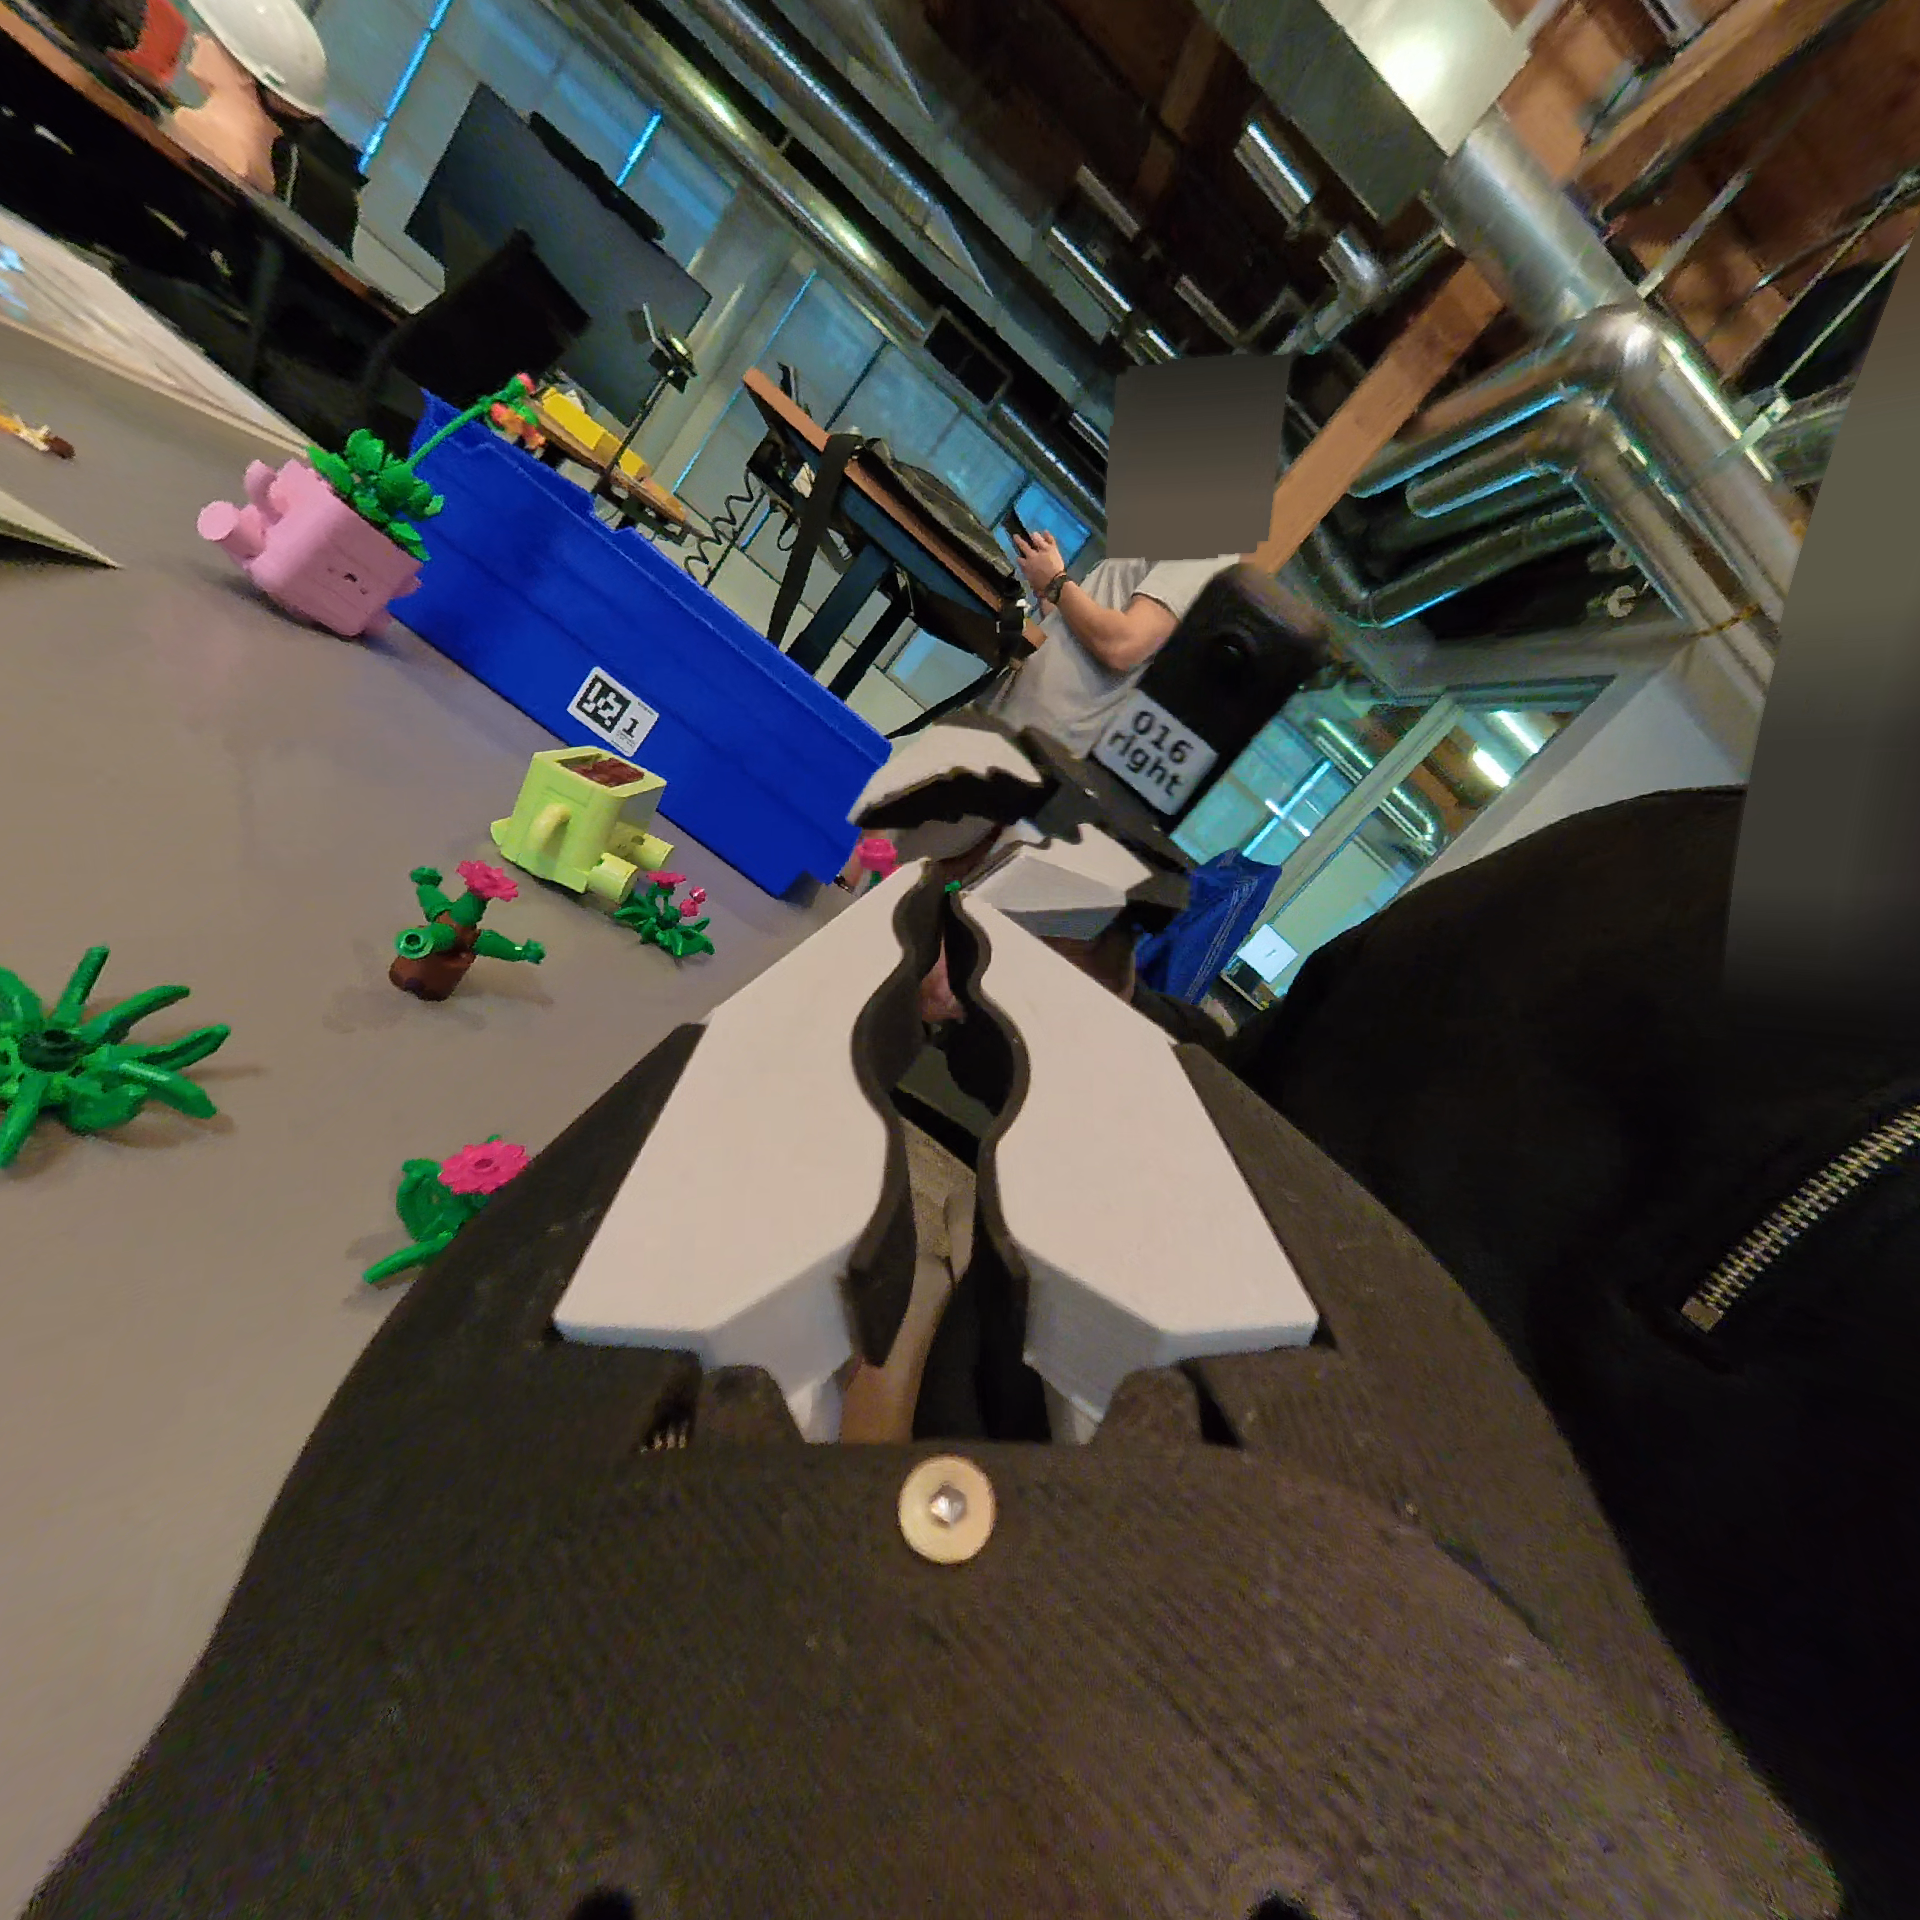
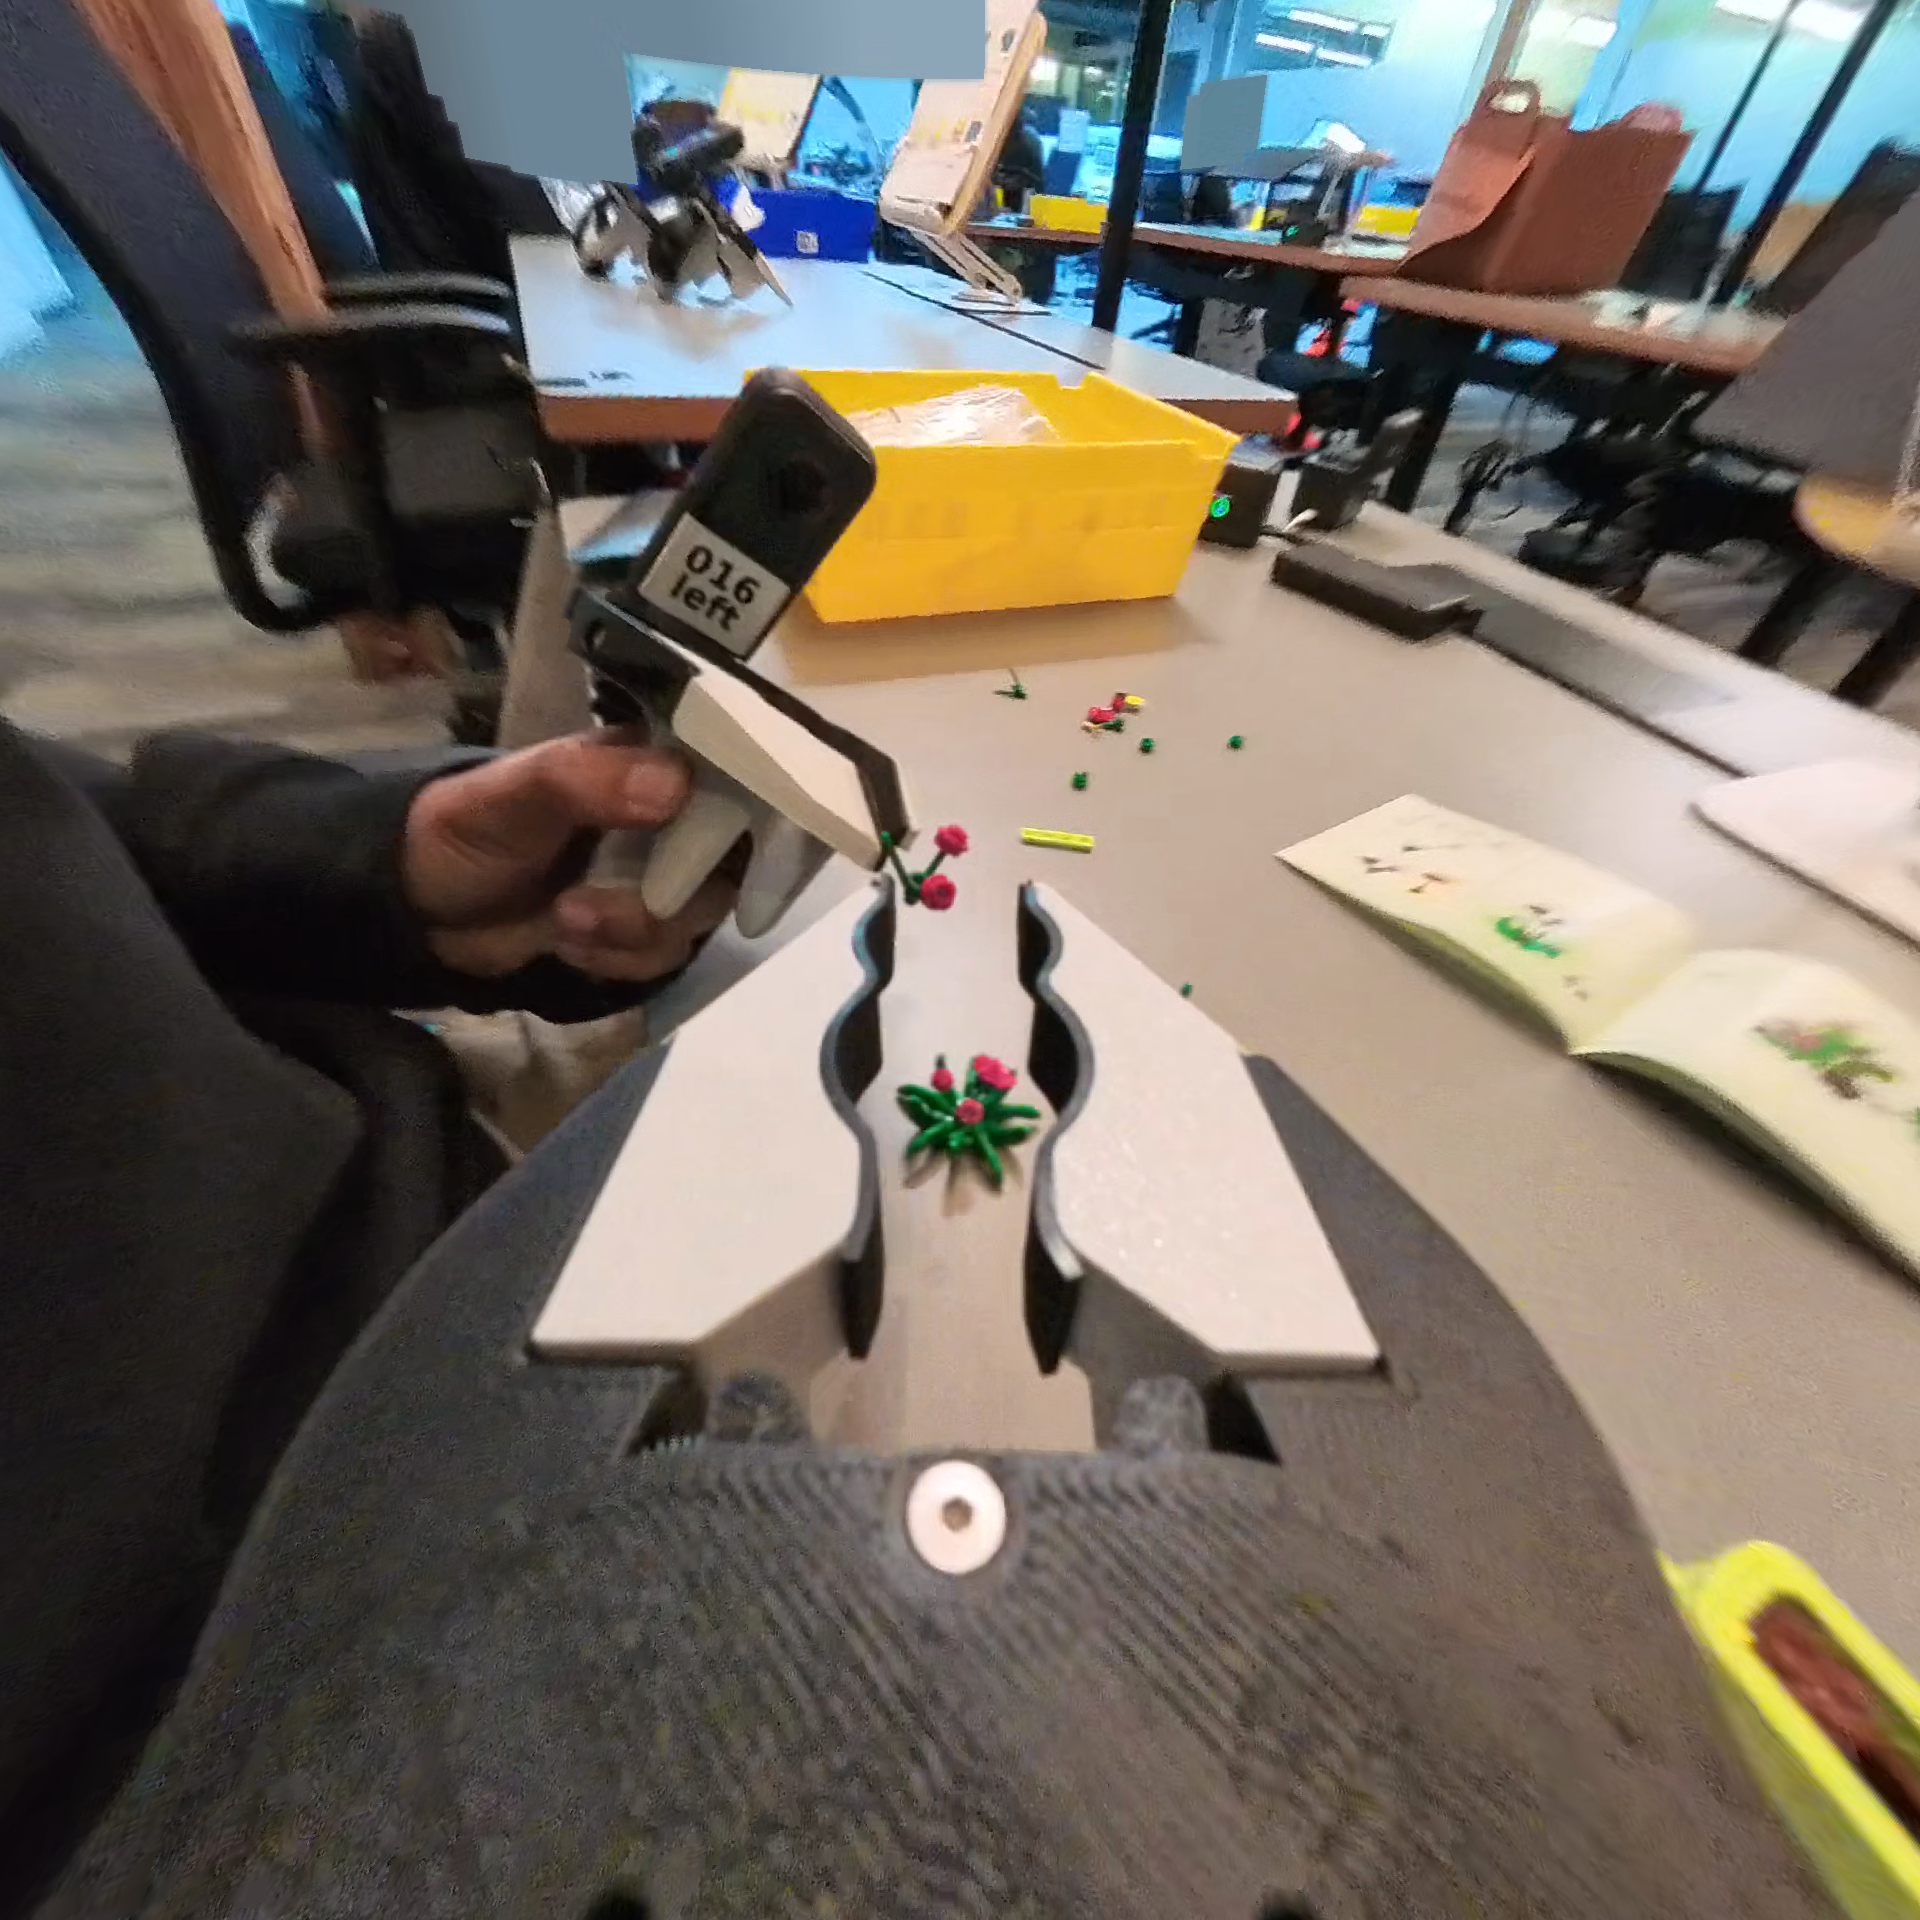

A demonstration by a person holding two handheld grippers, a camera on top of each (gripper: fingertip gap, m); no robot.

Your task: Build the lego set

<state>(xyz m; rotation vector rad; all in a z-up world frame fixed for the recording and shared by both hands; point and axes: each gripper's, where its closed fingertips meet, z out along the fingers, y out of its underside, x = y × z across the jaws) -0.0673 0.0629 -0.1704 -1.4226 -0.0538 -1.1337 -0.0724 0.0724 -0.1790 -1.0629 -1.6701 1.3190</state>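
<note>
Right wrist view: a thin green stem with two pink buds (image 2: 928,868) is pinched at the tip of the left gripper (image 2: 888,840) and held in the air, just beyond the right gripper (image 2: 956,902), whose jaws are spread wide and empty. A leafy flower cluster (image 2: 968,1117) is seen on the grey table (image 2: 1351,1039) below. The stem is judged to be in mid-fitting, and careful alignment over the cluster is called for next.

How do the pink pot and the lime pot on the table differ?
The pink pot carries green leaves and an arching stem with blossoms; the lime pot shows only bare brown filling on top. The pink pot lies farther back, at the blue bin's far end. Both lie tipped over.
</note>
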